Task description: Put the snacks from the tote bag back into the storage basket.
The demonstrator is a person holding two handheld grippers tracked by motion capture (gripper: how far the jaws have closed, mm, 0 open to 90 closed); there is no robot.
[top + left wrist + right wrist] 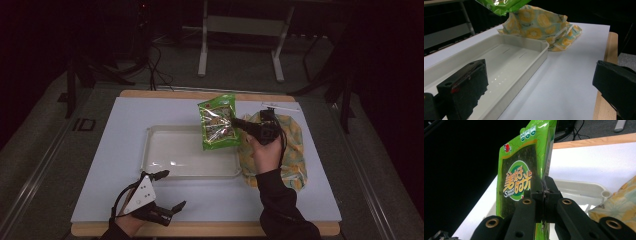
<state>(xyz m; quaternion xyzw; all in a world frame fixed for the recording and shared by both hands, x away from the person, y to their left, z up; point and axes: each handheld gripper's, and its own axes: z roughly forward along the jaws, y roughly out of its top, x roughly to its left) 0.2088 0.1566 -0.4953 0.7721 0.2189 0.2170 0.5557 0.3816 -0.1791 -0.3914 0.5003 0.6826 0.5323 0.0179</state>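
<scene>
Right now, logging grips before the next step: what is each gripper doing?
Left gripper: open, holding nothing, beside the shallow white plastic tray.
Right gripper: shut on the green foil snack packet.

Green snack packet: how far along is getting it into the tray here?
Done: the right gripper is shut on the green snack packet, which is lifted clear of the yellow patterned bag.
In hand: the packet hangs over the white tray's right end.
Left: lowering and releasing it. The left gripper rests open near the table's front edge.
</scene>
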